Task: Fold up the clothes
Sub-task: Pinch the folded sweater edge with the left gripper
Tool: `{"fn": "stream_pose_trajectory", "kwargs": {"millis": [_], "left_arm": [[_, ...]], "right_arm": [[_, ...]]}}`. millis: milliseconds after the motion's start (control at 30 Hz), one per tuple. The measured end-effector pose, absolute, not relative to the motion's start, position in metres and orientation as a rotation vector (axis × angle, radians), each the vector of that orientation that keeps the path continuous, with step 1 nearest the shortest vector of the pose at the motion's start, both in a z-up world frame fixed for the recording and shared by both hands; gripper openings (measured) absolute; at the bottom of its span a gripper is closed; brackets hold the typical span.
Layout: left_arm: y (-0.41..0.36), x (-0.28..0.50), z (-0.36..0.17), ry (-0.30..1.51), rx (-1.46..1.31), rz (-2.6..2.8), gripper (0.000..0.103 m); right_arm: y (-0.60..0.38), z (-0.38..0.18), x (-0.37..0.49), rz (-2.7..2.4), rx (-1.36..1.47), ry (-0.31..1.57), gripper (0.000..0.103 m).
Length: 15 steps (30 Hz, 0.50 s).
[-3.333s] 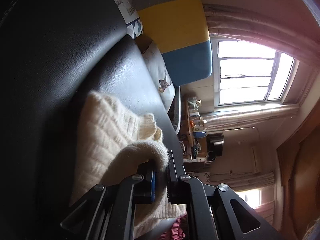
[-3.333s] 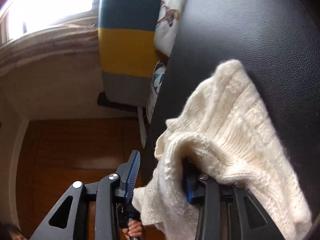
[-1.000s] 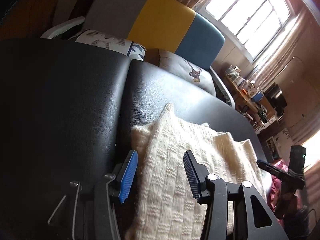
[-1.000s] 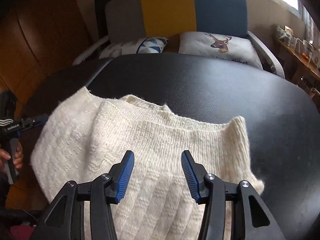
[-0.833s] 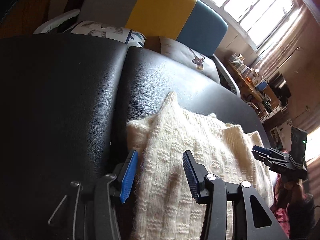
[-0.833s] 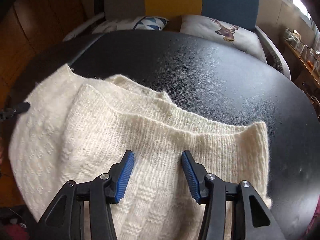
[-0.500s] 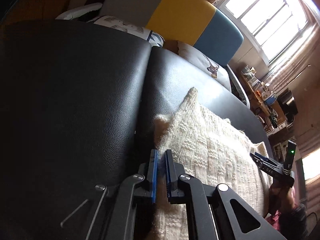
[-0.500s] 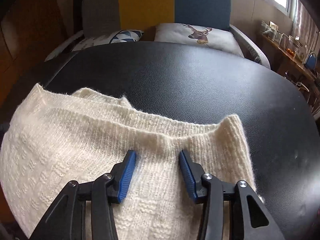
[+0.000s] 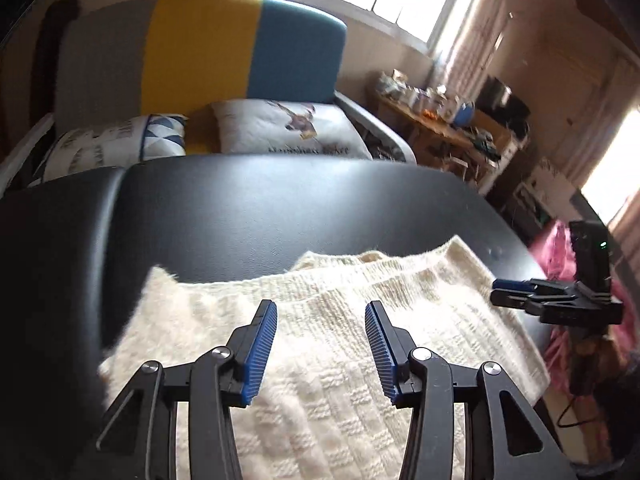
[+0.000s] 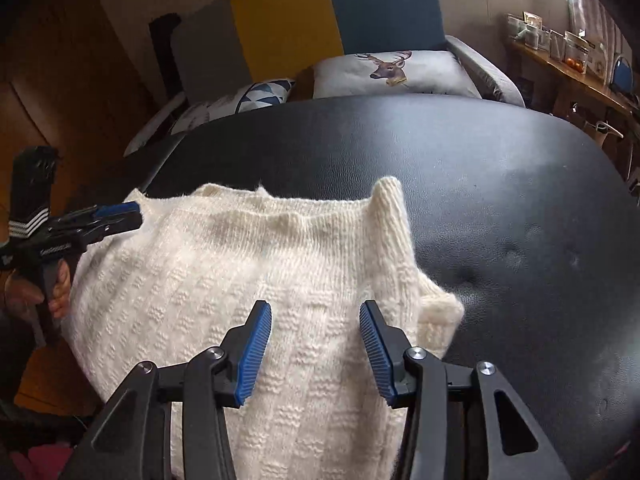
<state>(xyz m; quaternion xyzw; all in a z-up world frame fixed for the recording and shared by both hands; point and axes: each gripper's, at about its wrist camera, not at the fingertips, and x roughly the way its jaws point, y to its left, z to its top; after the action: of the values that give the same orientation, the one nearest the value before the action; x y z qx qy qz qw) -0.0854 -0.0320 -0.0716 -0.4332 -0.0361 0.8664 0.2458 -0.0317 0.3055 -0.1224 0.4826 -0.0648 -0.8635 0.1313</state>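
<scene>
Cream knit sweater (image 10: 224, 280) lies in a doubled stack on the black leather worktop (image 10: 500, 184), ribbed edge toward the sofa, one cuff poking out at the right side. Half a second ago left claw (image 9: 320, 344) pinched the sweater's left edge; now spread wide, empty, above the knit. Right claw (image 10: 312, 344) likewise wide and empty over the right half, as a moment before. Reads as a fold just laid down and let go. Hard to judge whether another fold is due or the sweater counts as done. Striped sofa (image 9: 200, 48) and deer cushion (image 10: 392, 72) beyond.
</scene>
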Motion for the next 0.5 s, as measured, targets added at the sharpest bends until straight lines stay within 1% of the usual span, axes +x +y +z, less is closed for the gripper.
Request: {"fn": "stream_pose_trajectory", "kwargs": {"millis": [133,233,267,300,333,433,500], "left_arm": [[-0.007,-0.107,-0.097,0.013,-1.291,2.281,0.047],[0.011,-0.123,-0.117,0.095,-1.368,2.215,0.046],[0.01,-0.122,-0.118,0.096,-1.369,2.217,0.036],[0.008,-0.121,-0.119,0.093,-1.365,2.225,0.011],[0.006,-0.12,-0.12,0.089,-1.36,2.232,0.006],[0.007,-0.129,-0.11,0.017,-1.278,2.308,0.005],[0.008,-0.136,-0.103,-0.034,-1.218,2.359,0.005]], "right_arm": [[0.291,-0.136,-0.04,-2.472,1.4,-0.207,0.047],[0.278,-0.143,-0.047,-2.484,1.402,-0.173,0.047],[0.274,-0.143,-0.049,-2.489,1.398,-0.156,0.047],[0.273,-0.141,-0.05,-2.498,1.382,-0.142,0.047],[0.271,-0.139,-0.051,-2.507,1.365,-0.128,0.047],[0.269,-0.144,-0.057,-2.512,1.371,-0.143,0.047],[0.265,-0.154,-0.058,-2.523,1.387,-0.121,0.047]]}}
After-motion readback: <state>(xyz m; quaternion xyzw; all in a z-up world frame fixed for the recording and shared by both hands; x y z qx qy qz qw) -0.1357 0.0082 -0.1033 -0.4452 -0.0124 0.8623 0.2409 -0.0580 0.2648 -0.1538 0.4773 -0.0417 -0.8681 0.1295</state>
